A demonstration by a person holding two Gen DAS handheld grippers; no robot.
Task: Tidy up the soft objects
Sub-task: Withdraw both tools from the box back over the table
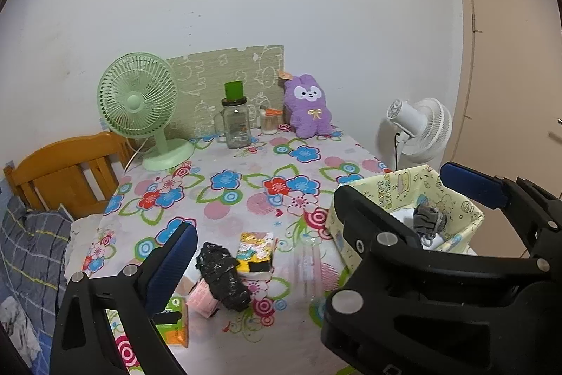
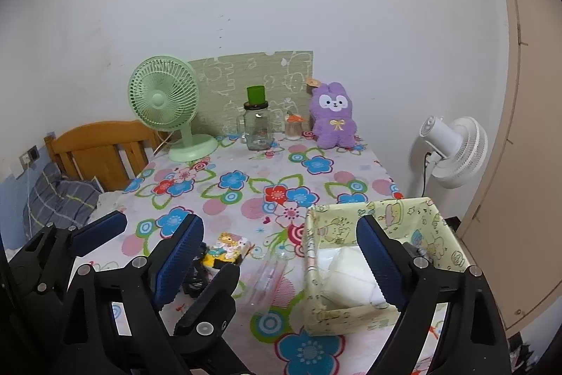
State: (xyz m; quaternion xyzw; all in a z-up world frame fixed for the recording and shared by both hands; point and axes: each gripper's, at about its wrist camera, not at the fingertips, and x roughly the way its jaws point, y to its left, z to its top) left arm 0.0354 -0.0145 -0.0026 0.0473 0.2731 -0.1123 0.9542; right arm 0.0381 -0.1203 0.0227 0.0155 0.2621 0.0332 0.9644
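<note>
Both tools stand spread and empty over the flowered worktop [image 1: 281, 164]. In the left wrist view the left hand-held gripper [image 1: 267, 255] shows one blue pad at the lower left and the other beyond the black frame at the right, with nothing between them. In the right wrist view the right hand-held gripper [image 2: 281, 266] is likewise wide apart, its right finger reaching over the yellow patterned box [image 2: 372, 318].

The loose soft things lie in the lower middle of the left view: a black folded bundle [image 1: 223, 276], a cartoon-printed tissue pack [image 1: 256, 253] touching it on the right, and a pink pack [image 1: 202, 297] at its lower left. The bundle's long axis runs from upper left to lower right of the frame, so it lies slantwise to the line between the pads. It sits just right of the left pad, making the left tool the nearer one by judgement; the right tool is closer to the box, which already holds a grey bundle [image 1: 426, 217] and white padding [image 2: 347, 273]
</note>
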